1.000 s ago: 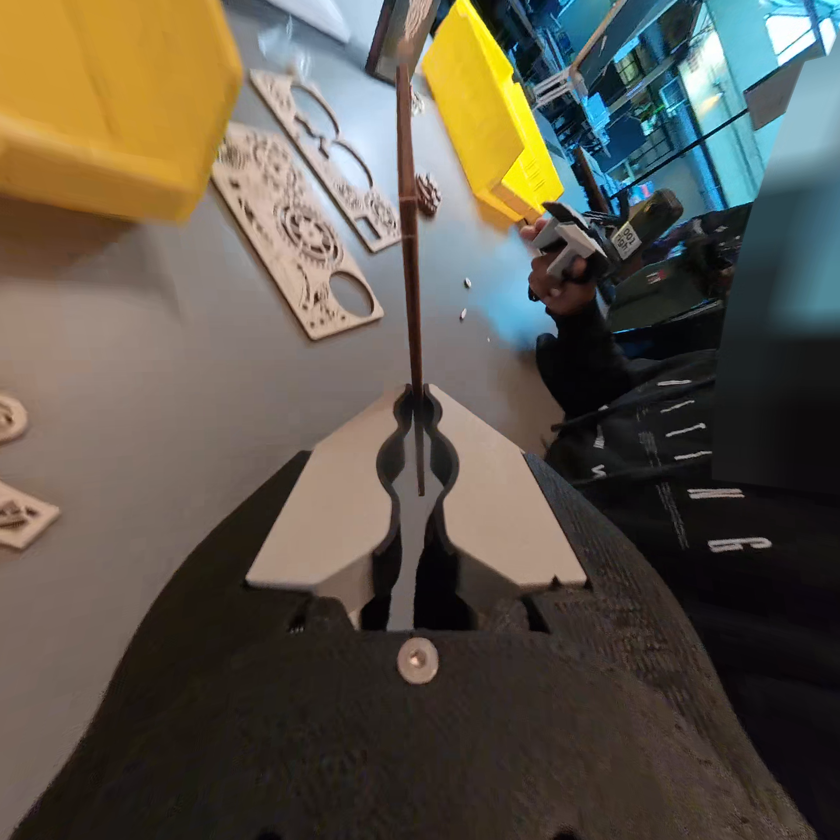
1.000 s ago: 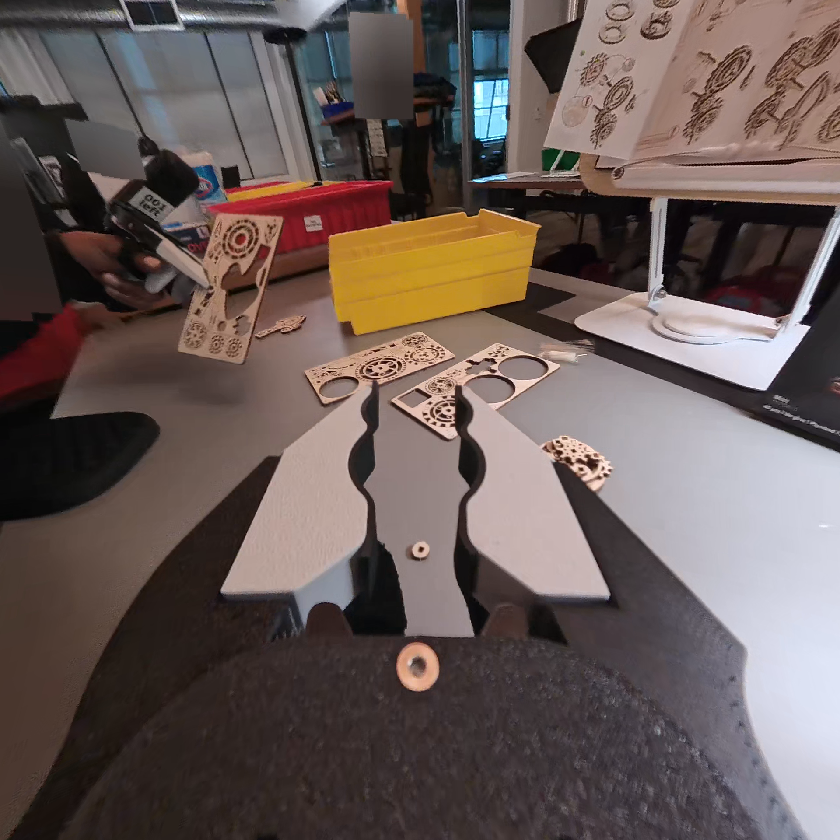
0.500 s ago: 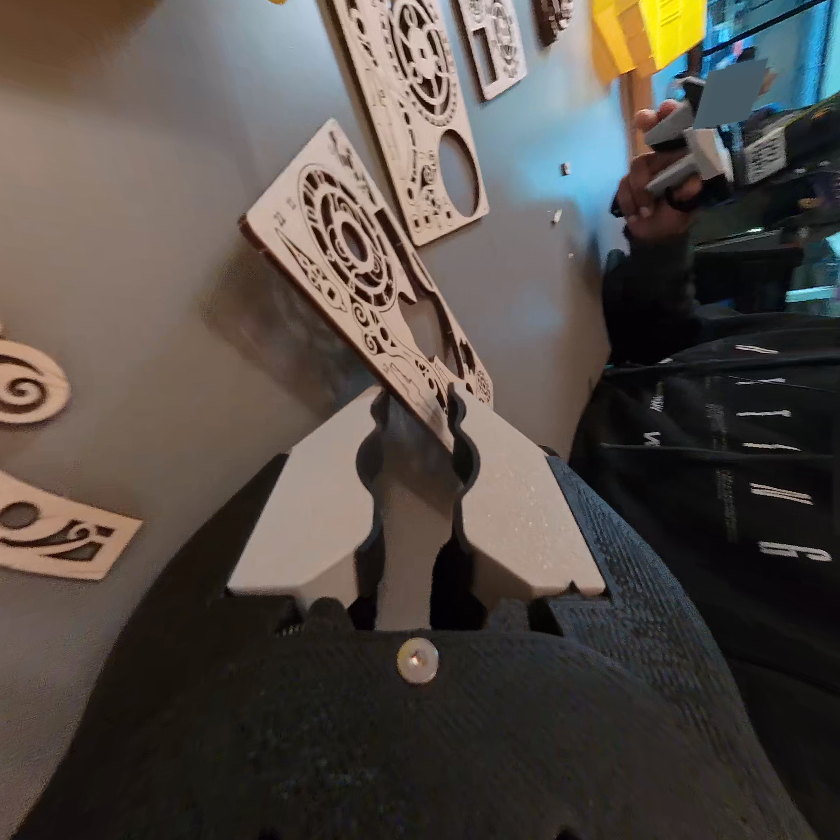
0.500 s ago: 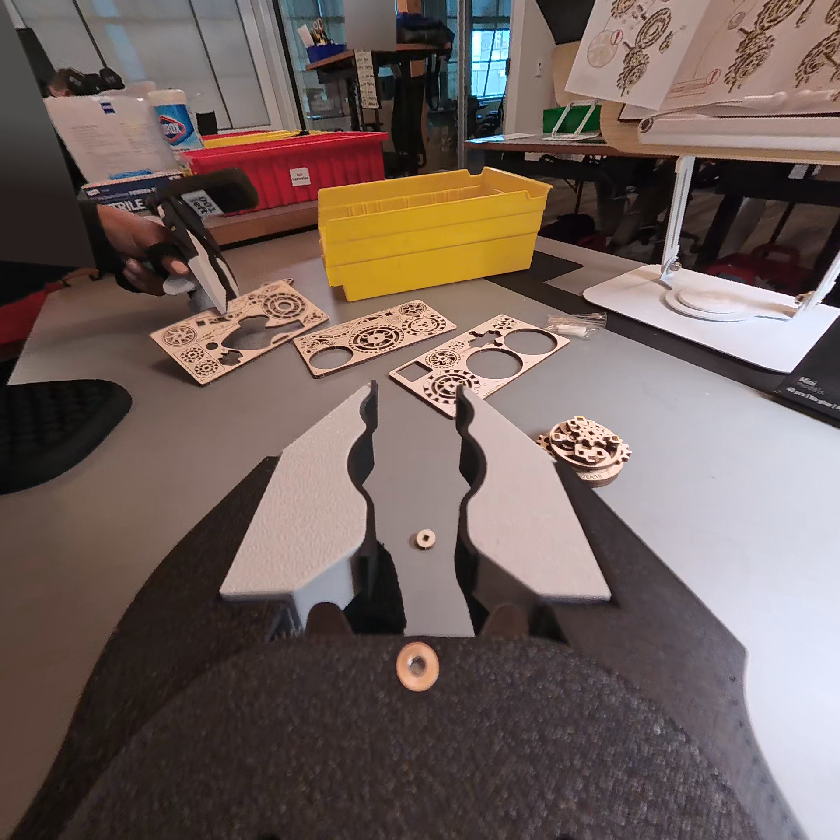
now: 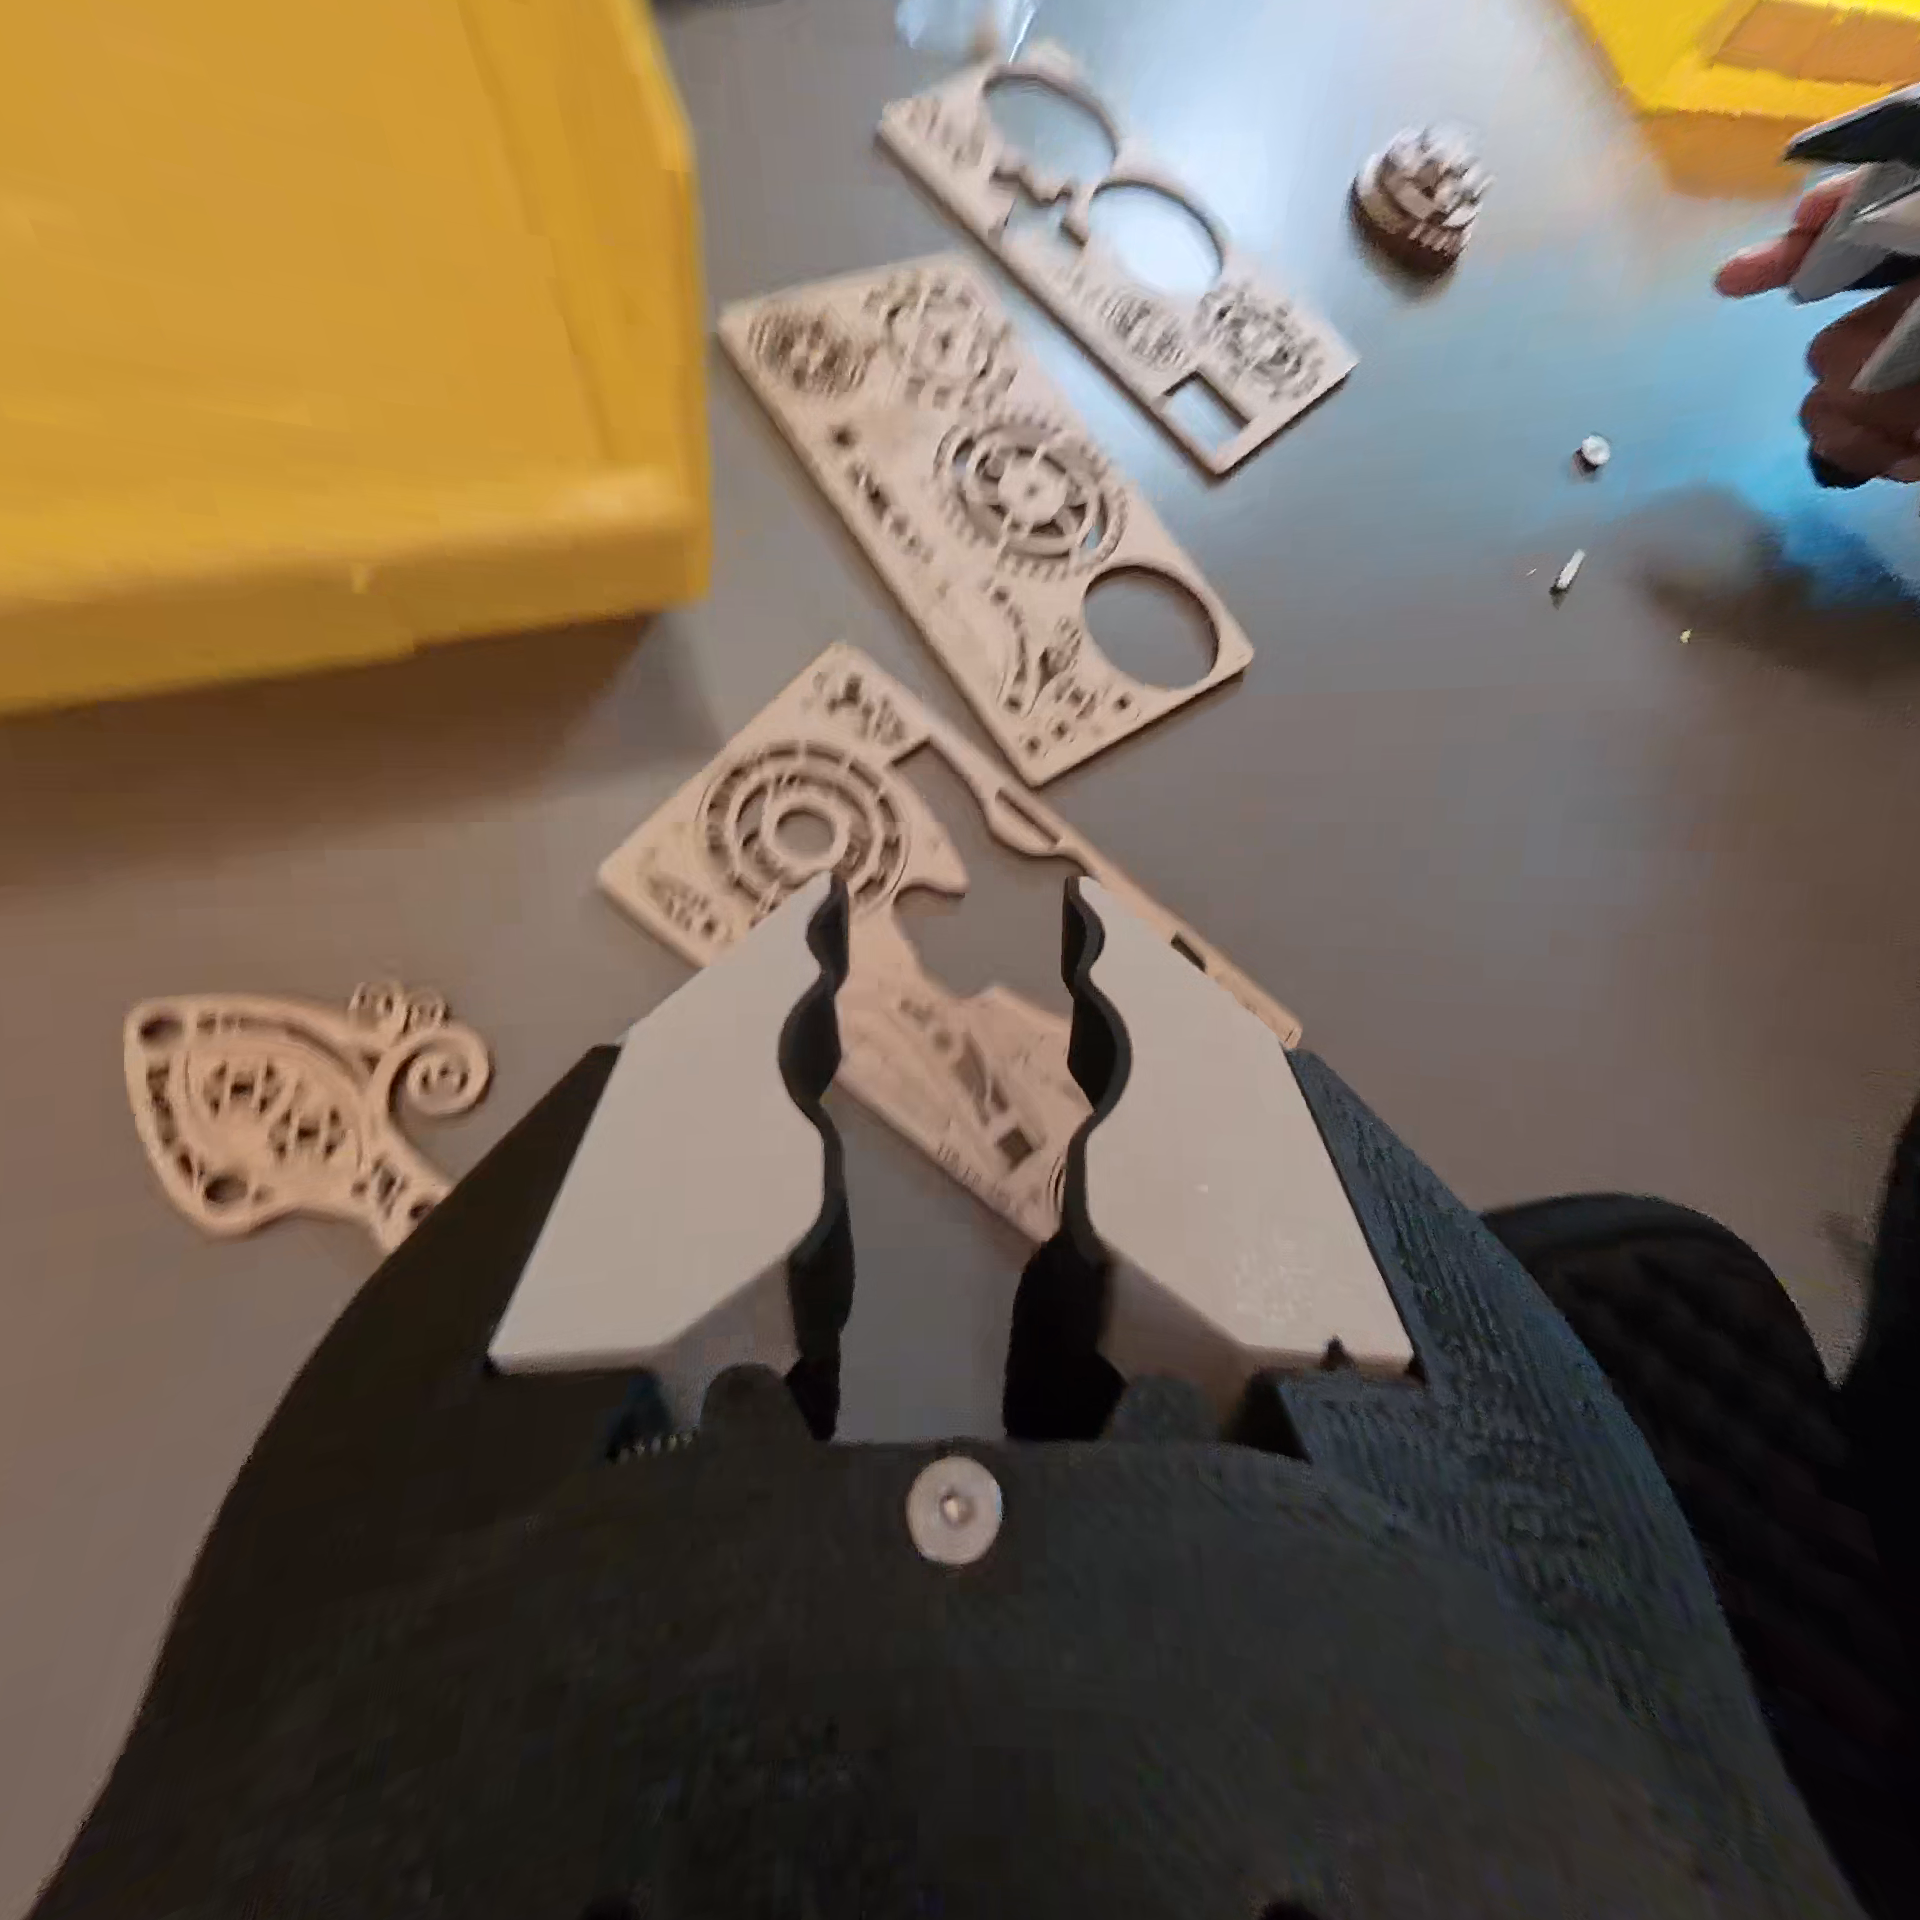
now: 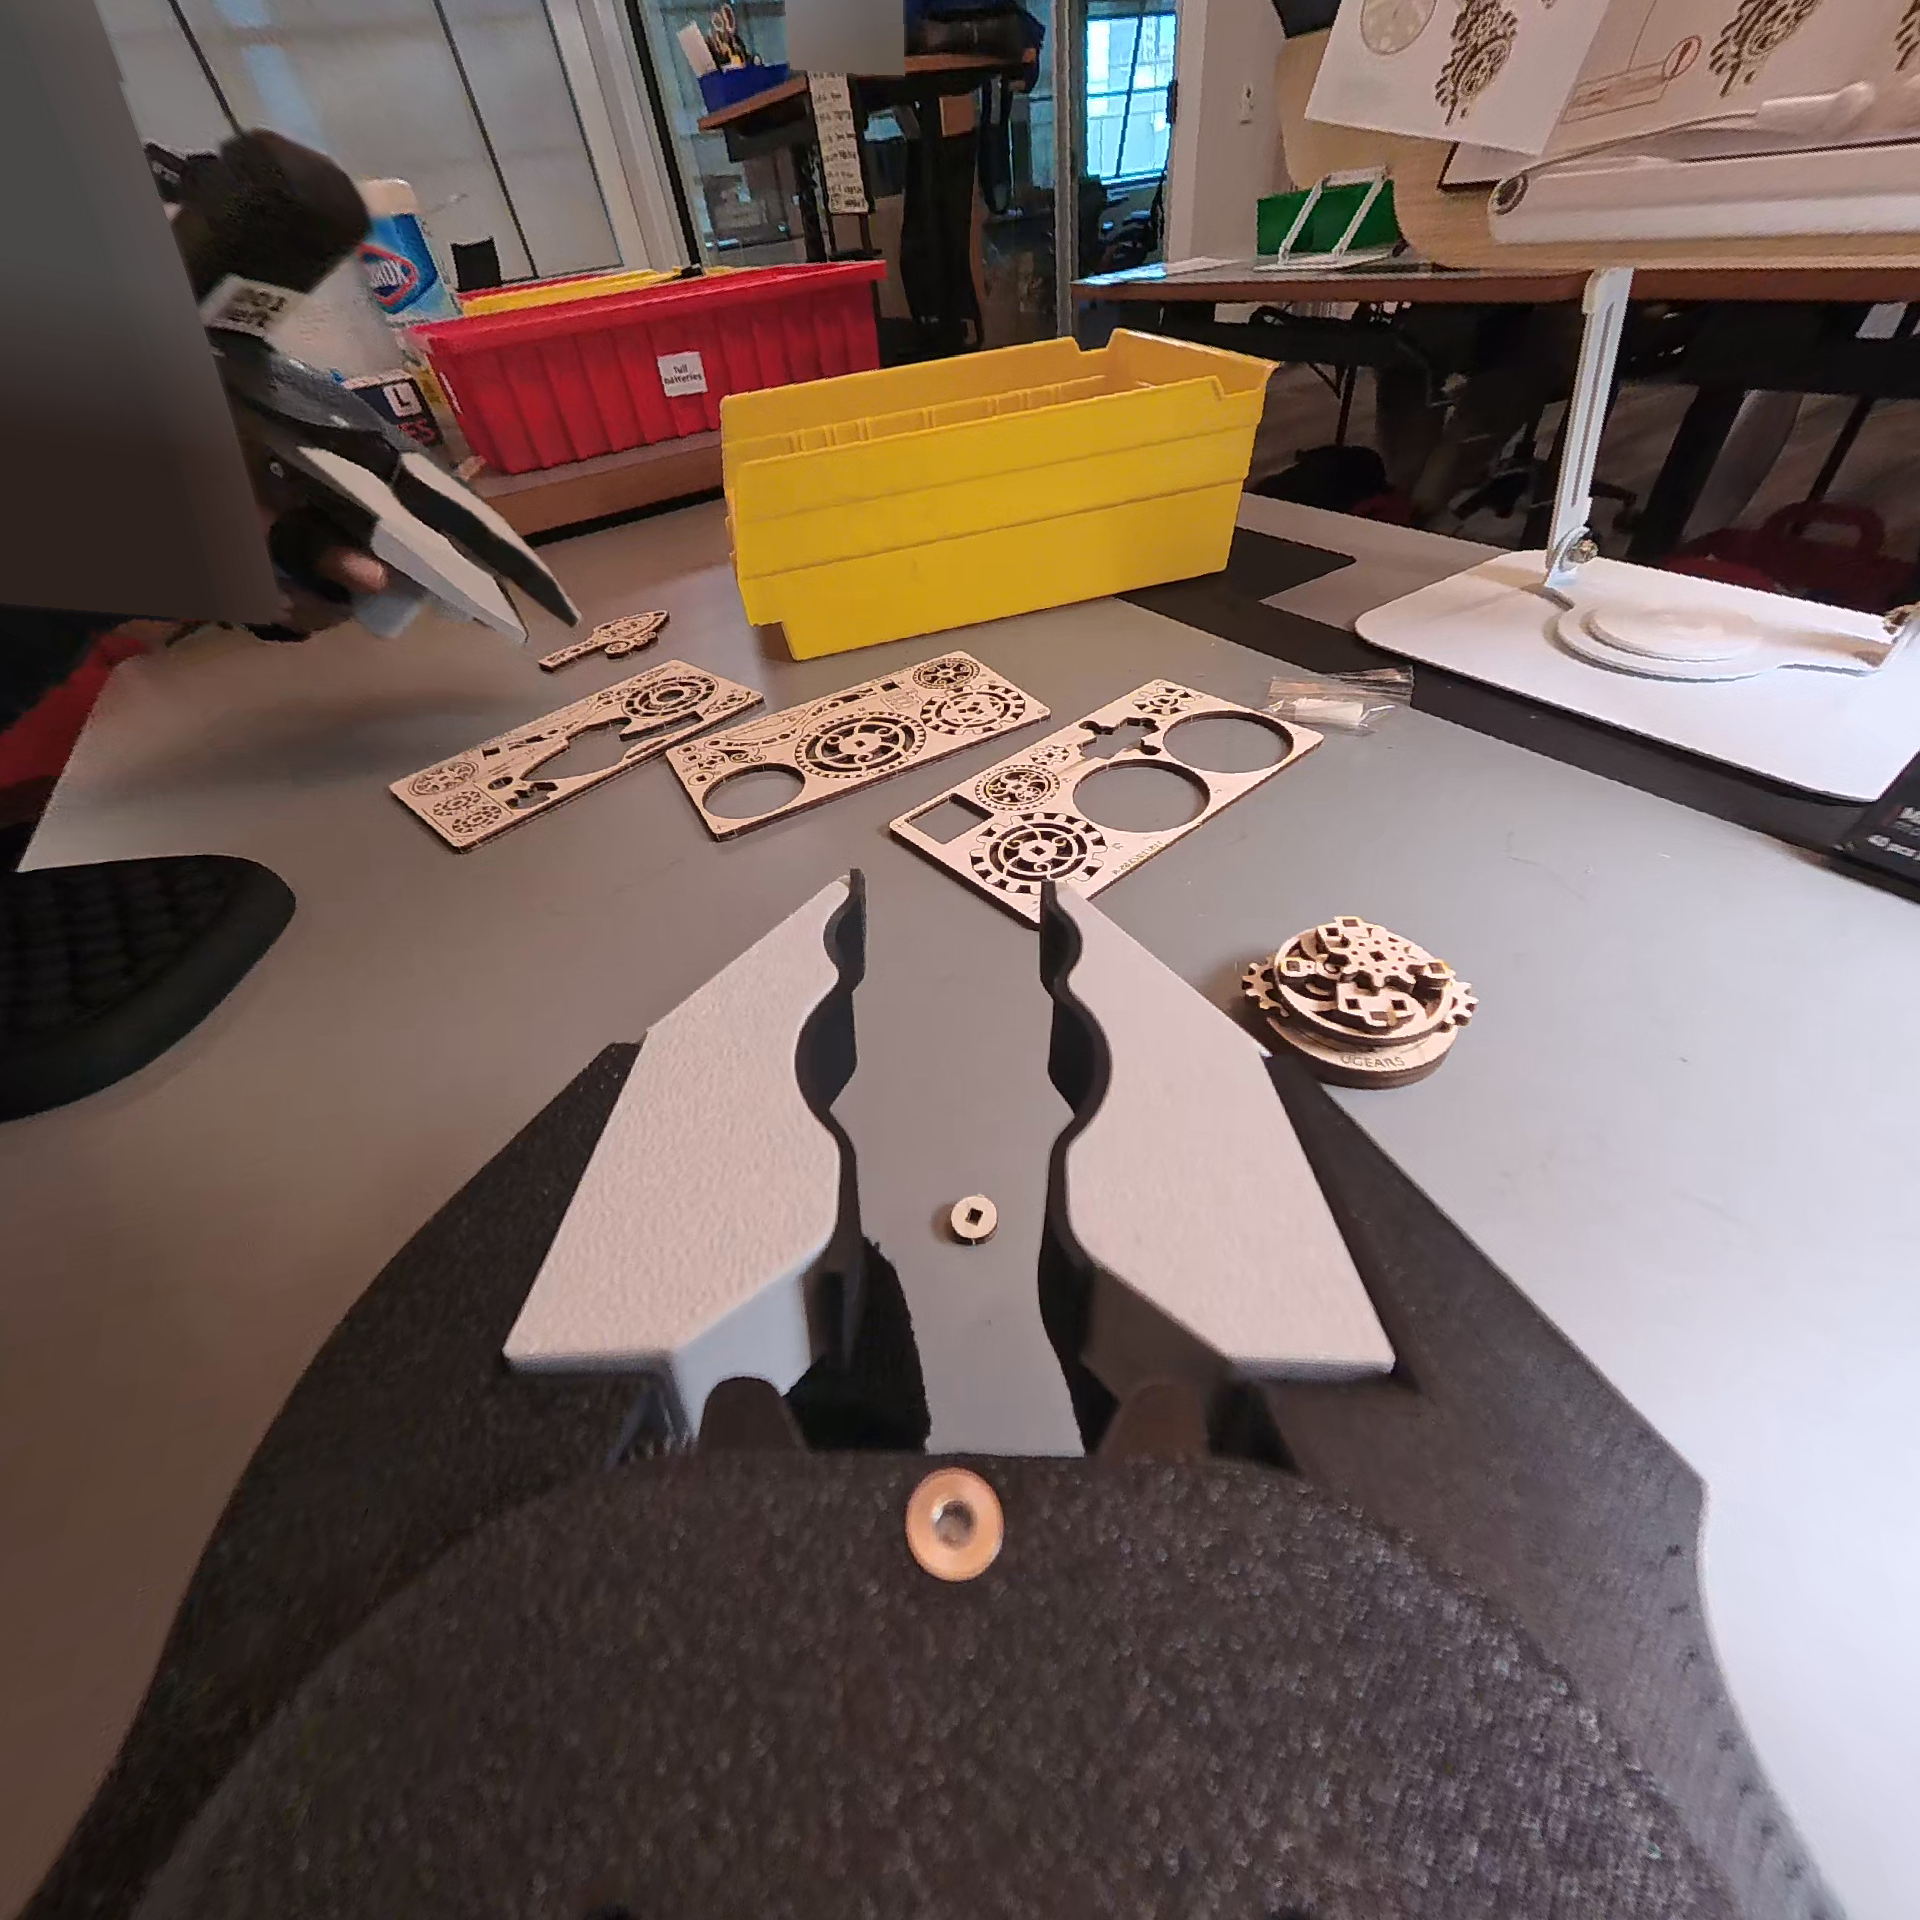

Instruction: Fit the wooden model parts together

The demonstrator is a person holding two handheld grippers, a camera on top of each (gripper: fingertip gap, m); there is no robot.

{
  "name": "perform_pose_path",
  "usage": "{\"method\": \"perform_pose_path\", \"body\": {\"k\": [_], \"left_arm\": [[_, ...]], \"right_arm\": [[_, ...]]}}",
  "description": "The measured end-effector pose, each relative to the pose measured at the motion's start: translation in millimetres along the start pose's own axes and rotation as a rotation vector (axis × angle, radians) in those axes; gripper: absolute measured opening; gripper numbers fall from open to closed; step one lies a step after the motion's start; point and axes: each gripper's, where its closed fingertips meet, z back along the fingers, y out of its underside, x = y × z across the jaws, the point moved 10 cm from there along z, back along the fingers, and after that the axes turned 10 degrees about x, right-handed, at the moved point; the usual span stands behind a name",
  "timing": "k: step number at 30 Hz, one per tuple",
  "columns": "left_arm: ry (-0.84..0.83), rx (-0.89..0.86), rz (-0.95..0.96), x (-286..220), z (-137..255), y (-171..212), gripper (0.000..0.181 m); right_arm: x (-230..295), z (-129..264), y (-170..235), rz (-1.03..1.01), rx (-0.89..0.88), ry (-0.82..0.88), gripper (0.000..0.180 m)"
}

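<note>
Left claw [image 5: 948, 904] wide open, empty, hovering over the nearest of three wooden sheets [image 5: 800, 831] lying flat in a row on the grey counter [image 5: 1455, 831] beside a yellow bin [image 5: 312, 312]. Right claw [image 6: 951, 899] also open and empty, low over the counter. A small washer [image 6: 974, 1221] lies between its fingers, the part-built gear model [image 6: 1356, 997] just to its right.

3 wooden sheets [image 6: 868, 743] lie side by side on the table [image 6: 1558, 1091], before the bin [image 6: 987, 488]; gear assembly [image 6: 1359, 997] right.
</note>
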Motion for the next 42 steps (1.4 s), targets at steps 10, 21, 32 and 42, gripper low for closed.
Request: {"method": "perform_pose_path", "body": {"k": [10,21,32,42], "left_arm": [[-0.078,-0.226,-0.201,-34.6,-42.8,-18.2,0.024],[-0.06,-0.107,-0.269,-44.8,-68.5,-19.6,0.031],[-0.201,-0.155,-0.182,-20.8,-26.9,-13.5,0.032],[-0.311,-0.187,-0.035,5.2,29.3,15.5,0.01]], "right_arm": [[3.8,-4.4,2.2,0.006,0.015,-0.024,0.028],[2.5,-6.5,4.4,0.003,0.018,-0.024,0.027],[4.0,-8.1,5.7,0.006,0.025,-0.025,0.027],[9.1,-10.2,5.1,0.021,0.029,-0.036,0.027]]}}
